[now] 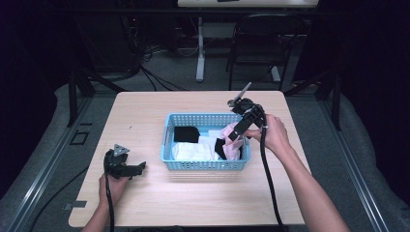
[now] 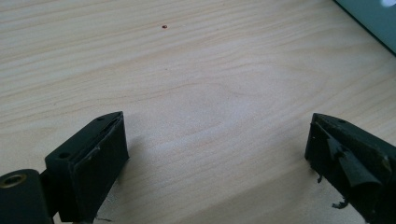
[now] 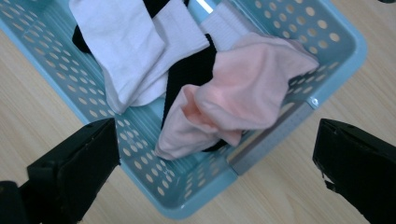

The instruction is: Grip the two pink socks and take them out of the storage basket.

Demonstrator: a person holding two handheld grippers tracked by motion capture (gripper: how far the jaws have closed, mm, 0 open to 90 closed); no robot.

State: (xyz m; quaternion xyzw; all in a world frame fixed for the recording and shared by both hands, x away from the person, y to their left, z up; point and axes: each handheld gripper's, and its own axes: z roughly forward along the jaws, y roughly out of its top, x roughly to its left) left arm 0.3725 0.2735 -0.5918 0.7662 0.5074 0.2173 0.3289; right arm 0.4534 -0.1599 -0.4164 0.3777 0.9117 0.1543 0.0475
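Note:
A light blue perforated basket (image 1: 205, 164) stands in the middle of the wooden table (image 1: 145, 121). Inside lie white socks (image 1: 192, 150), a black cloth (image 1: 186, 134) and a pink sock (image 1: 231, 135) at its right end. In the right gripper view the pink sock (image 3: 243, 93) lies crumpled over a black sock (image 3: 194, 70) beside white socks (image 3: 126, 51), against the basket (image 3: 60, 65) corner. My right gripper (image 1: 239, 131) hovers above that corner, open, with nothing between its jaws (image 3: 215, 163). My left gripper (image 1: 138, 168) rests low over bare table at the front left, open and empty (image 2: 217, 154).
A black chair (image 1: 261, 43) and a white desk leg (image 1: 200, 48) stand on the floor beyond the table's far edge, with cables (image 1: 150, 67) nearby. Black cables trail from both grippers toward the front edge. A dark corner (image 2: 373, 18) shows at the left gripper view's upper right.

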